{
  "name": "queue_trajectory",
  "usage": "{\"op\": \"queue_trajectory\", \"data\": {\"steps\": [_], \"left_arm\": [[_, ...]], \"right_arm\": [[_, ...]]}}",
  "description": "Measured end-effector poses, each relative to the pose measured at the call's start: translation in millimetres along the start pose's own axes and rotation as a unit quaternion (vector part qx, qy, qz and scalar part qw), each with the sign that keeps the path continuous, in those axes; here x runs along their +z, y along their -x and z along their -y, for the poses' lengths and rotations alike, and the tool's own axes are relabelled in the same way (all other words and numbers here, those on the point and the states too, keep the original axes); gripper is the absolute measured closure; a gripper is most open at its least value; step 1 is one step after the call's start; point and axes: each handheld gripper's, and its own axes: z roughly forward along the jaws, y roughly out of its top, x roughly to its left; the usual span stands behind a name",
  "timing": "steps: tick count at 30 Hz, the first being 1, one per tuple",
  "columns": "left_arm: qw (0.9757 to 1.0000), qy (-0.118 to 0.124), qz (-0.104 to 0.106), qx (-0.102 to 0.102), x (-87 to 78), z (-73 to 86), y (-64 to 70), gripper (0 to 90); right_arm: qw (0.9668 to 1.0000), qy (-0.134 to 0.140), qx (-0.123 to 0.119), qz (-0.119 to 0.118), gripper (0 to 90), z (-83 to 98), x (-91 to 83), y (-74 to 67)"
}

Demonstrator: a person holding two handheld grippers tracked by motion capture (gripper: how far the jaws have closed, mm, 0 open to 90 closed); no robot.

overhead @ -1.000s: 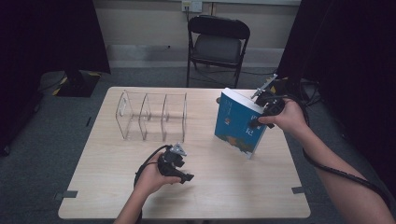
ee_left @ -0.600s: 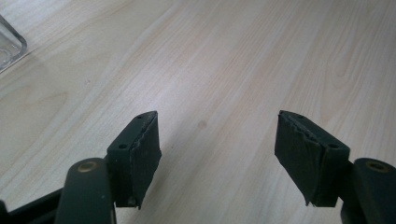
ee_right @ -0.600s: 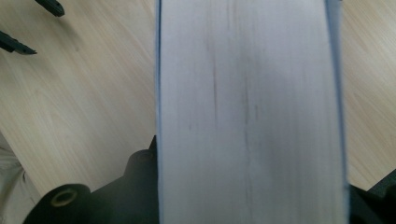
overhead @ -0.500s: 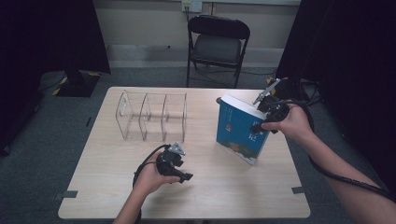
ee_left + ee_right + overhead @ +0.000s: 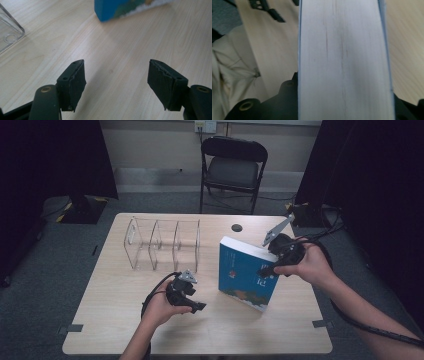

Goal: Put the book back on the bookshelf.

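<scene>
The right gripper (image 5: 270,269) clamps the blue book (image 5: 245,275), tilted on its lower edge on the worktop (image 5: 115,320) right of the clear rack (image 5: 162,242), likely bound for a slot, while the left gripper (image 5: 192,302) waits released.

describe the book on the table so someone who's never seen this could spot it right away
On the light wooden table, look right of the clear plastic divider rack. There stands the thick blue paperback book, propped on its lower edge and clamped by the right gripper. It is the table's one coloured, opaque thing.
</scene>
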Motion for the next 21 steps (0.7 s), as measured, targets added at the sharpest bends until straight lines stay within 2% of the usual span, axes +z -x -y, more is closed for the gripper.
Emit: {"op": "queue_trajectory", "data": {"steps": [1,6,7,8,11,12,14,15,21], "left_arm": [[1.0000,-0.002,0.000,0.006,-1.6,-0.1,-1.5,30.0],[1.0000,0.000,0.000,-0.002,-6.0,1.0,-2.9,29.5],[1.0000,-0.001,0.000,-0.002,-6.6,1.1,-2.7,29.5],[1.0000,0.008,0.004,-0.002,-6.3,1.5,-2.2,29.4],[1.0000,0.004,0.003,0.006,-7.6,0.7,-2.1,29.1],[0.9999,0.009,0.005,0.003,-6.9,0.5,-1.2,28.4],[0.9999,0.009,0.009,0.002,-6.3,0.3,-0.8,27.8],[1.0000,0.002,0.006,0.002,-6.5,-0.2,-0.3,27.7],[0.9999,-0.001,0.015,0.001,-4.0,-3.9,1.8,25.8]], "right_arm": [[1.0000,0.000,-0.004,-0.002,61.0,-1.5,1.6,-3.7],[0.9988,0.007,-0.039,-0.030,60.8,-7.0,8.9,-21.2],[0.9985,0.010,-0.045,-0.031,60.8,-7.1,9.5,-21.4],[0.9982,0.015,-0.049,-0.032,60.7,-5.5,10.3,-21.5],[0.9979,0.019,-0.052,-0.033,60.7,-1.5,10.5,-20.3],[0.9973,0.022,-0.061,-0.035,60.6,2.7,10.4,-20.2],[0.9972,0.024,-0.063,-0.033,60.5,3.9,10.5,-20.6],[0.9964,0.030,-0.072,-0.033,60.5,7.6,10.7,-19.3],[0.9958,0.040,-0.074,-0.035,60.3,15.4,11.5,-15.6]]}}
